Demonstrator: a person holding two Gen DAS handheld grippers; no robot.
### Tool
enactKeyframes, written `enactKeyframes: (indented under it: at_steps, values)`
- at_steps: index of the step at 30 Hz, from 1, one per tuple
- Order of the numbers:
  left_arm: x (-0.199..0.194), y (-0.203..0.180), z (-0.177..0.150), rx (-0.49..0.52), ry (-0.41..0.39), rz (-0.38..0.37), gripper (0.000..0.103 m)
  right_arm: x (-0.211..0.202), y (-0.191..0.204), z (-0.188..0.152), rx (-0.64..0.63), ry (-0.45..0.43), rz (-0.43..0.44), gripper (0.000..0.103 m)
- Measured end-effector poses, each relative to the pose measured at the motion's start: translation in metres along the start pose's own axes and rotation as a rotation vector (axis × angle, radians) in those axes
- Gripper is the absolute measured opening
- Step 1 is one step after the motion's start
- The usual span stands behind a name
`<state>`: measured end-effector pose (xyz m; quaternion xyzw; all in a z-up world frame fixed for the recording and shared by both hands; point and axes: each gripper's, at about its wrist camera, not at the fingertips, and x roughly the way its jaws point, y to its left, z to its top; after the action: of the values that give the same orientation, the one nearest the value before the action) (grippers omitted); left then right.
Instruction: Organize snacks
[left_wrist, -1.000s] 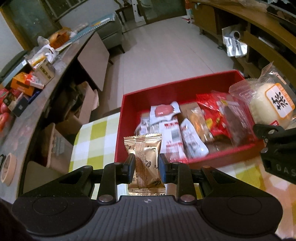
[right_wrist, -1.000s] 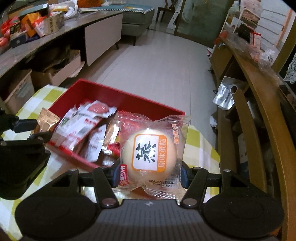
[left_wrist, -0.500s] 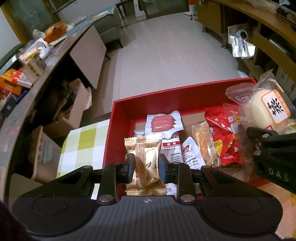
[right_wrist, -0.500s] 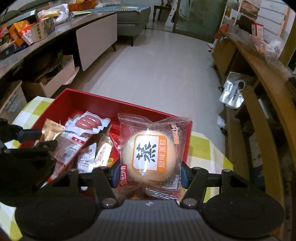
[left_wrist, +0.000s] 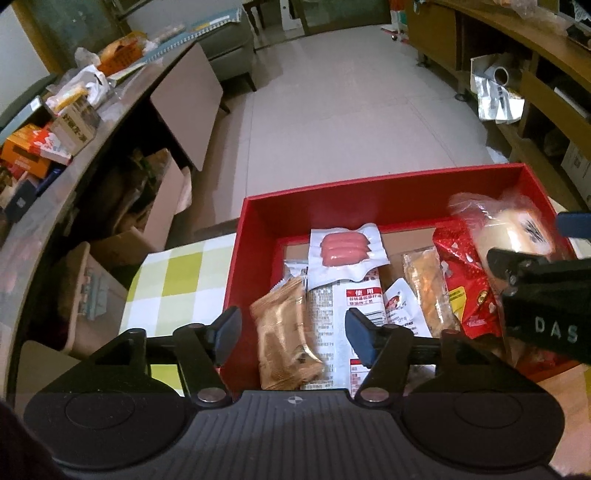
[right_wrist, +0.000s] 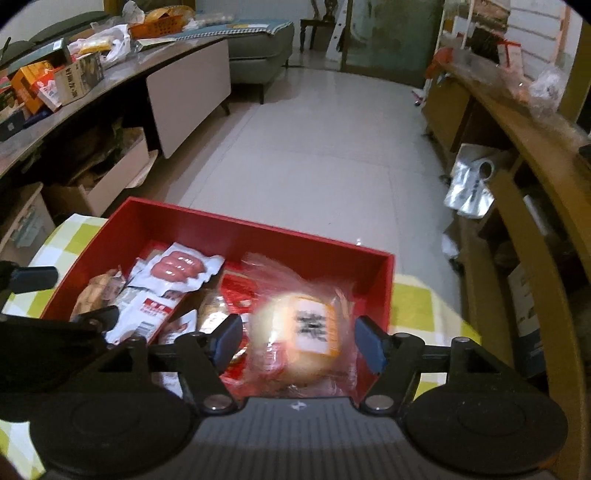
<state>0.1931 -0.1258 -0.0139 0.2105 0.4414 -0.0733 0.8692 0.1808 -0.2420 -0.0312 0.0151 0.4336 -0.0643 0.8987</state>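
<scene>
A red box holds several snack packets on a green-checked table. My left gripper is open above the box's left end; the gold packet lies tilted between the jaws, free of both pads. My right gripper is open above the box's right end; the clear-wrapped round cake is blurred between the jaws, touching neither pad. A sausage pack lies on top of the other packets.
The green-checked tablecloth shows left of the box. A cluttered counter with boxes runs along the left, cardboard boxes below it. Wooden shelving stands at the right. Tiled floor lies beyond the table.
Both grippers moved forward over the box and opened. The gold packet and the round cake were let go and are dropping into the box.
</scene>
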Motion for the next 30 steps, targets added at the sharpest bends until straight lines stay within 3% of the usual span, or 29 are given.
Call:
enactKeyframes:
  at_steps: [9, 16, 18, 30]
  values:
    - [-0.005, 0.003, 0.002, -0.02, -0.01, -0.012, 0.075, -0.004, -0.009, 0.001, 0.04, 0.0, 0.032, 0.074]
    - [-0.014, 0.004, -0.003, -0.025, -0.011, -0.011, 0.077, -0.016, -0.011, -0.004, 0.026, 0.013, -0.011, 0.074]
    - [-0.017, 0.006, -0.007, -0.029, -0.014, -0.004, 0.083, -0.019, -0.01, -0.007, 0.019, 0.024, -0.021, 0.074]
    - [-0.039, 0.01, -0.039, -0.041, 0.007, -0.001, 0.085, -0.05, 0.003, -0.038, -0.015, 0.062, -0.019, 0.075]
